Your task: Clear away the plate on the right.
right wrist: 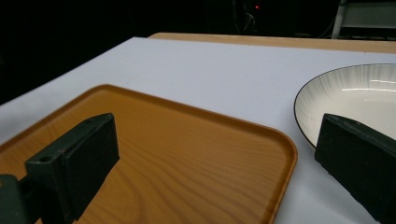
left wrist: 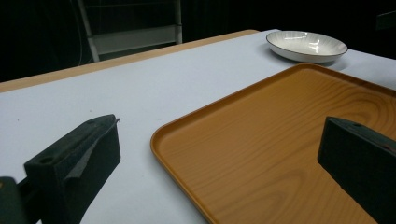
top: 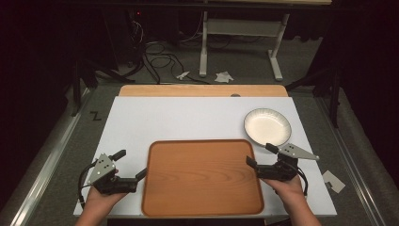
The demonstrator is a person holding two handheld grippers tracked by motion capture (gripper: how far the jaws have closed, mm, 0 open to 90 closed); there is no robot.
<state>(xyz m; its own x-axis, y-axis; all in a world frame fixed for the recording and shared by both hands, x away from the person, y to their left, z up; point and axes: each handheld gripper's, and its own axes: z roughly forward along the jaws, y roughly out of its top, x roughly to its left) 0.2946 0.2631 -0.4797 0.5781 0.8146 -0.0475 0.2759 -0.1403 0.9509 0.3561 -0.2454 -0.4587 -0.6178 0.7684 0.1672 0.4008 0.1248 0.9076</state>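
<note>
A wooden-look orange tray [top: 202,207] lies at the near middle of the white table top, with nothing on it. A white bowl-like plate [top: 267,126] with a dark rim sits past the tray's far right corner. My left gripper [top: 130,165] is open at the tray's left edge, one jaw over the white surface and one over the tray [left wrist: 261,154]. My right gripper [top: 261,155] is open at the tray's right far corner [right wrist: 196,154], one jaw over the tray and the other by the plate [right wrist: 355,100]. Neither holds anything.
The white sheet [top: 188,117] covers a wooden table whose far edge [top: 202,90] shows. Beyond stand a white table frame [top: 240,42], cables and paper scraps on the floor. A small paper piece [top: 333,181] lies off the right edge.
</note>
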